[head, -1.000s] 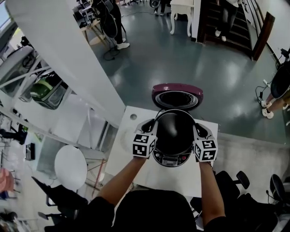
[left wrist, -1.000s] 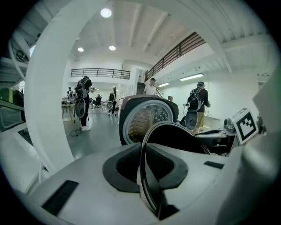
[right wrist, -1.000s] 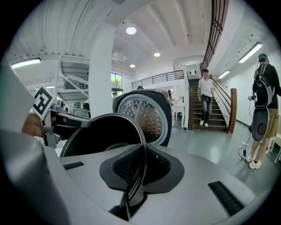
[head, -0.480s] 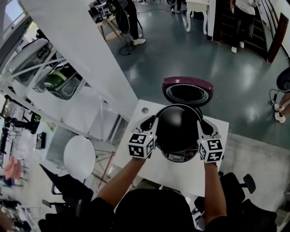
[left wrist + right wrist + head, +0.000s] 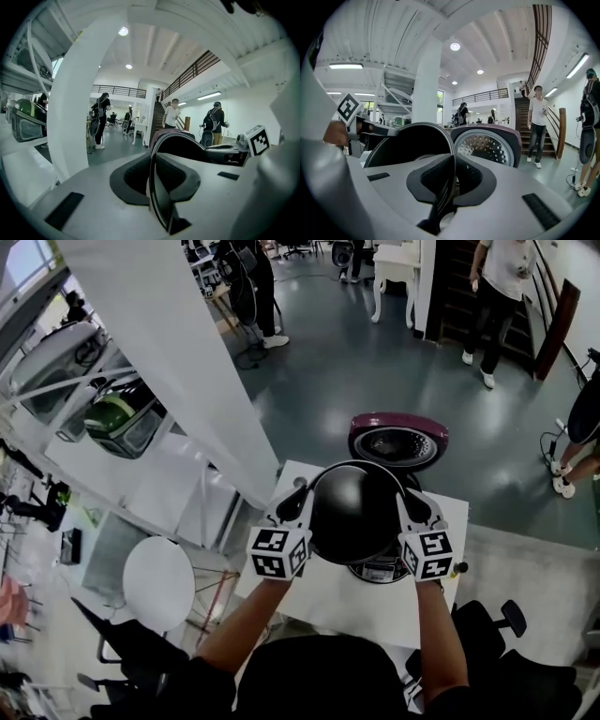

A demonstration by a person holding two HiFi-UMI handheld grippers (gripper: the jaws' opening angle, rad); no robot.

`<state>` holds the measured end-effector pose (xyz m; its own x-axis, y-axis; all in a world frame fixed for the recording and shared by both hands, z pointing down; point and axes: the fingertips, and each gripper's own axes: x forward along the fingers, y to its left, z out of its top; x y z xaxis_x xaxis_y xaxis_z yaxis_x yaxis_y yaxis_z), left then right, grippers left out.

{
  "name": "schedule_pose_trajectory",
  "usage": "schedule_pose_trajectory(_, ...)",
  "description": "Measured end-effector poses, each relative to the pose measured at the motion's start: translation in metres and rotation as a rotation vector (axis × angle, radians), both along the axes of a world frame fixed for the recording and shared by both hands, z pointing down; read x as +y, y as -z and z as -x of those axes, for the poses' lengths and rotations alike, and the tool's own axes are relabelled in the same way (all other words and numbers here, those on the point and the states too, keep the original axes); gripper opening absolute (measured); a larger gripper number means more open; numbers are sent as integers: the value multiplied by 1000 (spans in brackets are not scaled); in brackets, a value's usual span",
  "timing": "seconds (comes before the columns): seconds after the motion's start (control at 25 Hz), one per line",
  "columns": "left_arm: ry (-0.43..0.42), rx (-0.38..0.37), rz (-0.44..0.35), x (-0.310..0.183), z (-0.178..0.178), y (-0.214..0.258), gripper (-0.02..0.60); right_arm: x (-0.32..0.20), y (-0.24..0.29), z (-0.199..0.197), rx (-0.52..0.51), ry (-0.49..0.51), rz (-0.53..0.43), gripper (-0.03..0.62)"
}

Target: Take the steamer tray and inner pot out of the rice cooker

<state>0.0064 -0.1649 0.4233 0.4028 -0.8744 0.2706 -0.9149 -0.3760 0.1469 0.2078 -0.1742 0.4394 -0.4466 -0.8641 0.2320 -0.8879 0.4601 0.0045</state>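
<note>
The left gripper (image 5: 298, 497) is clamped on the pot's (image 5: 354, 512) left rim and the right gripper (image 5: 412, 508) on its right rim, each with the thin black edge pinched between its pads. The pot hangs between them right over the cooker (image 5: 380, 570), covering all but the cooker's front panel. The cooker's purple lid (image 5: 398, 440) stands open behind it. The cooker sits on a white table (image 5: 323, 601).

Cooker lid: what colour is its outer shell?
Plum purple; the lid shows best in the head view.
</note>
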Motion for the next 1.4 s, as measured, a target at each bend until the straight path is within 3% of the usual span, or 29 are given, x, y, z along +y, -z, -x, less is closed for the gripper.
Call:
schedule_pose_trajectory(0.32, -33, 31, 4, -12, 81, -7, 37, -4, -10, 81, 8, -38, 42, 25)
schedule_pose_trajectory(0.64, -76, 104, 75, -23, 149, -43, 35, -5, -49, 148, 38, -103, 131, 26)
schedule_pose_trajectory(0.84, -116, 125, 141, -24, 175, -83, 35, 3, -86, 175, 82, -153, 198, 26)
schedule_pose_trajectory(0.96, -112, 93, 168, -24, 187, -110, 35, 6, -112, 188, 99, -164, 241, 26)
schedule_pose_trajectory(1.4, -97, 63, 299, -22, 196, -190, 38, 6, -190, 197, 136, -136, 382, 26)
